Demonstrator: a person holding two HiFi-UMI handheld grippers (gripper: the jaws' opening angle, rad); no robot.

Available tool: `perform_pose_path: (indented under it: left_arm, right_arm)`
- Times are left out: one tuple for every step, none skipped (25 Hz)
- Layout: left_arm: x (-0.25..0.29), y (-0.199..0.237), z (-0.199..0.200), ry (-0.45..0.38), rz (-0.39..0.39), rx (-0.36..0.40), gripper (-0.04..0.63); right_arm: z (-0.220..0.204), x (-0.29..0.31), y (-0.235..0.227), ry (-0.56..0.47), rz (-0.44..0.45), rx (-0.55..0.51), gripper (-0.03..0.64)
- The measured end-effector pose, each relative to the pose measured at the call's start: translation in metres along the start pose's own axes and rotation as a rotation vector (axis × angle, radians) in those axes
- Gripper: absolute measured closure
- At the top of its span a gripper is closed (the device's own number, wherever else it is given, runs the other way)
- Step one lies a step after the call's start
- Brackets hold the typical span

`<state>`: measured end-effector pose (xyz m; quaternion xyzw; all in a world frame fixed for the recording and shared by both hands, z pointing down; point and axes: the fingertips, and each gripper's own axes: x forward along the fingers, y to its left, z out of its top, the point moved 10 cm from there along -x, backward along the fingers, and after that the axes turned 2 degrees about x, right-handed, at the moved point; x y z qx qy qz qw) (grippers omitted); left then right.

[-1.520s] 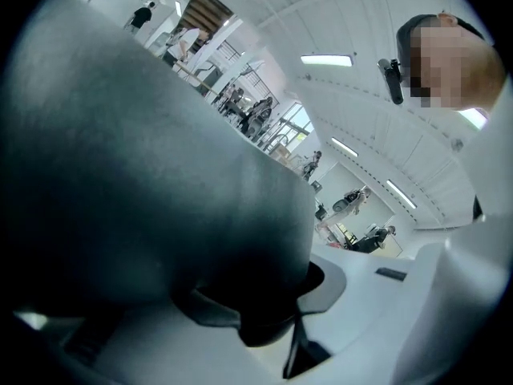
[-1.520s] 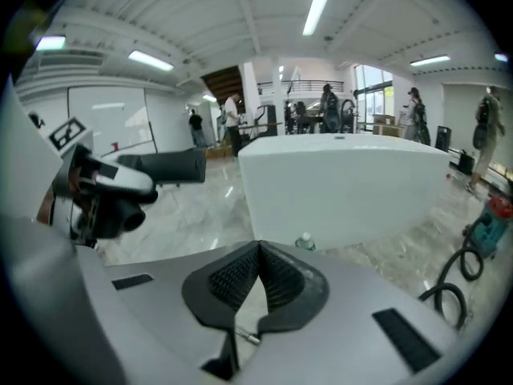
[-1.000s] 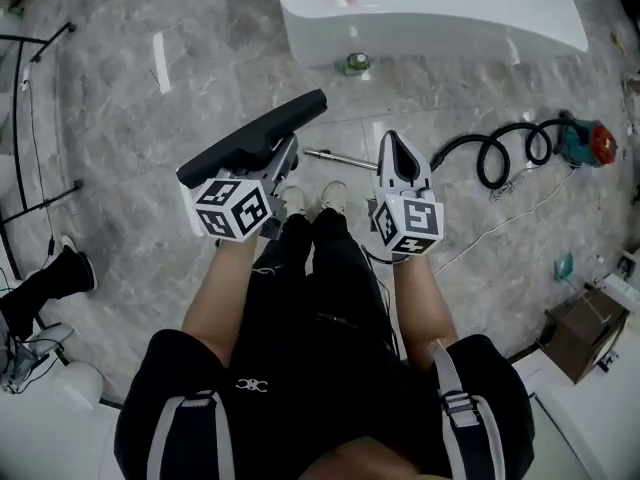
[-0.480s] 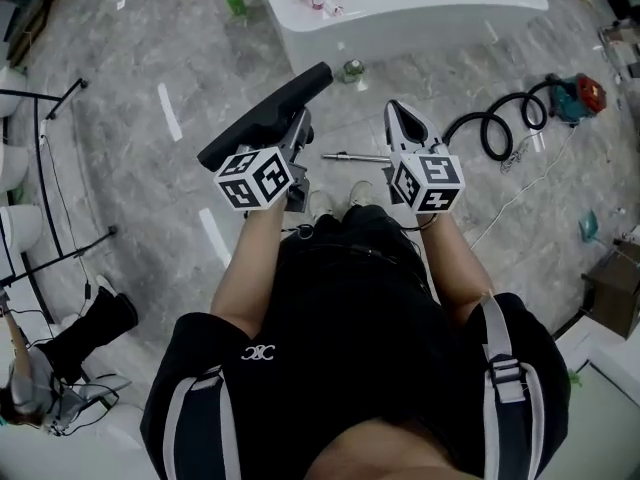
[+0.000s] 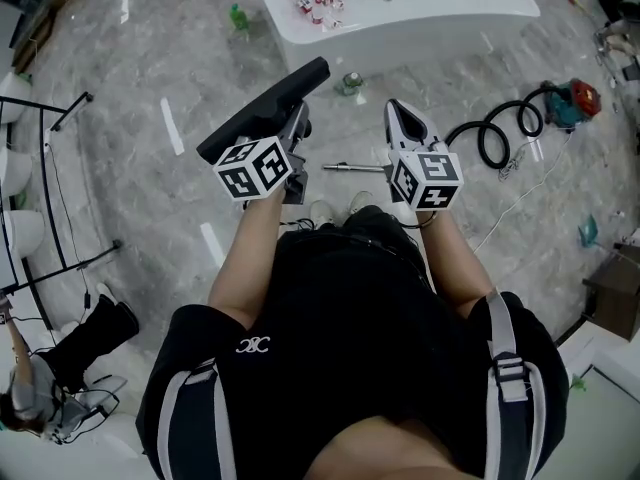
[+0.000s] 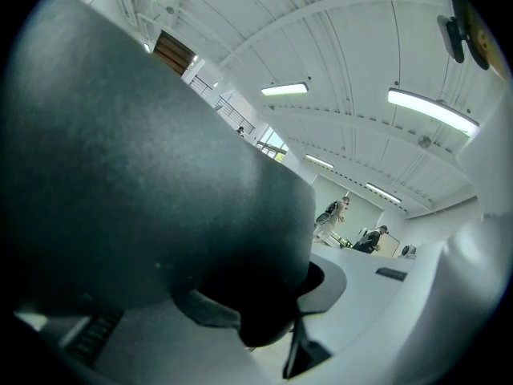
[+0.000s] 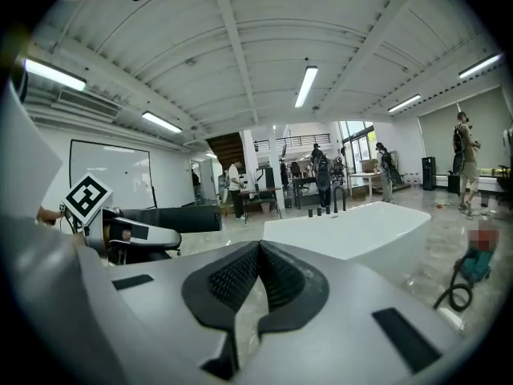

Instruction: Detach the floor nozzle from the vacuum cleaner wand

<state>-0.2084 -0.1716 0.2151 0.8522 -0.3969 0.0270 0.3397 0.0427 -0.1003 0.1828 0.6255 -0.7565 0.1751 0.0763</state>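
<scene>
In the head view my left gripper (image 5: 296,133) is shut on the black floor nozzle (image 5: 262,110), which hangs in the air apart from the wand and slants up to the right. The metal wand (image 5: 346,167) lies on the floor between my two grippers. My right gripper (image 5: 398,111) is shut with nothing in it. The nozzle (image 6: 144,183) fills most of the left gripper view and hides the left jaw. In the right gripper view the pads (image 7: 240,277) touch, and the nozzle (image 7: 172,216) shows at the left.
A white table (image 5: 430,18) with small bottles stands ahead. A green bottle (image 5: 238,15) and a can (image 5: 352,80) sit on the floor. The black hose (image 5: 498,136) and vacuum body (image 5: 575,100) lie at the right, a black stand (image 5: 50,168) at the left.
Both grippers have risen and moved a little toward the white table. The nozzle stays in the left gripper; the right gripper stays shut and empty.
</scene>
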Motion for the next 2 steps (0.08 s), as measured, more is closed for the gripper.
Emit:
perform_pose_path:
  left_arm:
    - [0.0005,0.0023,0.0045,-0.003,-0.001,0.004,0.462]
    - [0.0011,0.0046,0.0089,-0.006,-0.002,0.007,0.462]
  right_arm:
    - [0.0025,0.0030,0.0022,-0.002,-0.001,-0.006,0.601]
    - [0.0051,0.0059,0.0044,-0.004,-0.001,-0.012,0.601]
